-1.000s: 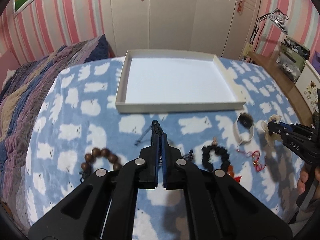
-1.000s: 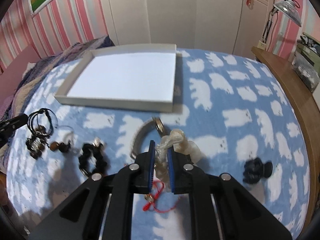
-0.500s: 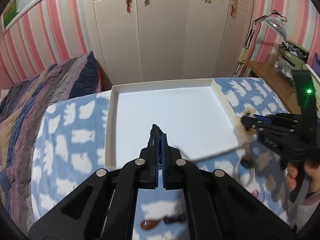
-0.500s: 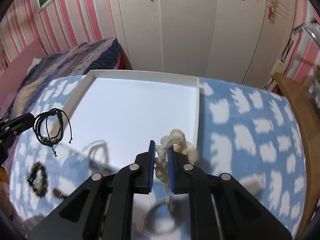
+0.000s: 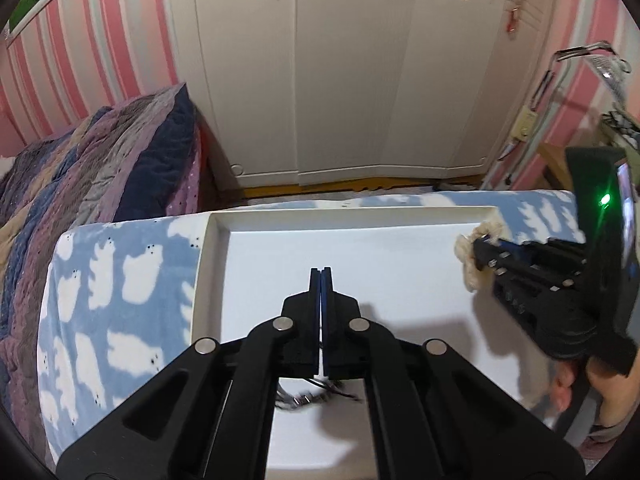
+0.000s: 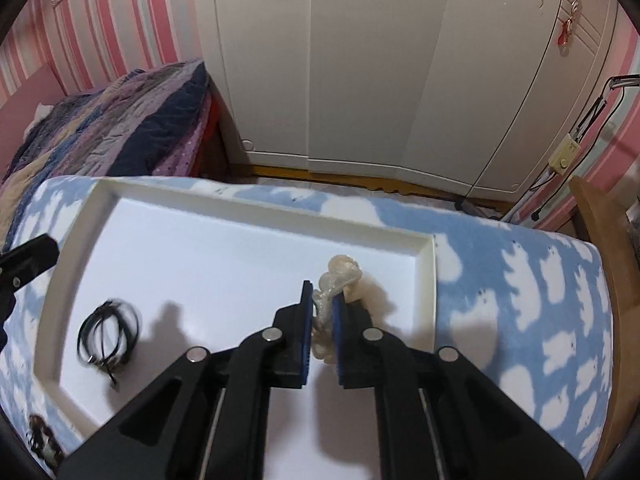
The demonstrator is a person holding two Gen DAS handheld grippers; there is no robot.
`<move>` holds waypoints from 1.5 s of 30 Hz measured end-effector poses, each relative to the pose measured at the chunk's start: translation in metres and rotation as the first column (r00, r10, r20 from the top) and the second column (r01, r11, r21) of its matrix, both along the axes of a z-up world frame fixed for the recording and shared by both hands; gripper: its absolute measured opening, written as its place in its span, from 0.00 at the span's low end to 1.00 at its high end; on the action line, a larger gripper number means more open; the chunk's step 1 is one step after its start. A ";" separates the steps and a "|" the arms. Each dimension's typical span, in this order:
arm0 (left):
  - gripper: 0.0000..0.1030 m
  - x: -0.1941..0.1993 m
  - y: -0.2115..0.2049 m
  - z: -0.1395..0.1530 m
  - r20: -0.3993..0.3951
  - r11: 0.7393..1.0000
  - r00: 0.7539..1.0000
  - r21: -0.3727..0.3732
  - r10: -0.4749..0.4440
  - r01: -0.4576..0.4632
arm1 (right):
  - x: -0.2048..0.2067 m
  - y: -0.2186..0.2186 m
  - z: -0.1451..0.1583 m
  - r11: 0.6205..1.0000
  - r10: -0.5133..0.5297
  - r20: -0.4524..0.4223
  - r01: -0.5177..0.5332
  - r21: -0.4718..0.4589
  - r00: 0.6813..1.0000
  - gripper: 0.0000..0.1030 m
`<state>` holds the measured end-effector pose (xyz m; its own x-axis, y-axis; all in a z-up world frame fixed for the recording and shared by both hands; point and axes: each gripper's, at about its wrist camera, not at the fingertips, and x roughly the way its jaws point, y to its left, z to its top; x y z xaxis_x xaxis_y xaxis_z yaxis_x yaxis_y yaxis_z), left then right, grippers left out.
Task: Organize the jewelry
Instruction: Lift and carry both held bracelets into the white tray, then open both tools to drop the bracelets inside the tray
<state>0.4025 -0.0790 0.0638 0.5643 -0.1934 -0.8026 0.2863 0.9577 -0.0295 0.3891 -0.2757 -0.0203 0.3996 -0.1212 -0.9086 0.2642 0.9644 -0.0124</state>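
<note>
Tray (image 6: 428, 280) on blue blanket (image 6: 520, 264) | left gripper (image 5: 321, 280) fingers closed, empty, above tray | right gripper (image 6: 322, 300) fingers closing, pinching cream scrunchie (image 6: 340, 276) | black cord bracelet (image 6: 108, 330) inside tray

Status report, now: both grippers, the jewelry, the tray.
Left gripper shut, over the white tray. Right gripper closing on cream scrunchie, above tray's right end. Black cord bracelet blurred over tray's left end. Nothing in the way.

No text, label or number can be read anywhere.
</note>
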 end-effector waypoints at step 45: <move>0.97 -0.201 0.066 0.056 0.130 0.998 0.991 -0.047 0.039 -0.033 | -0.239 -0.019 0.107 0.993 -0.087 0.176 0.072 0.090 0.981 0.89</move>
<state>0.2018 -0.0131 0.1197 0.6711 -0.2053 -0.7124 0.2560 0.9660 -0.0372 0.1505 -0.2942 0.0869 0.5489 -0.0862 -0.8314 0.3305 0.9360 0.1211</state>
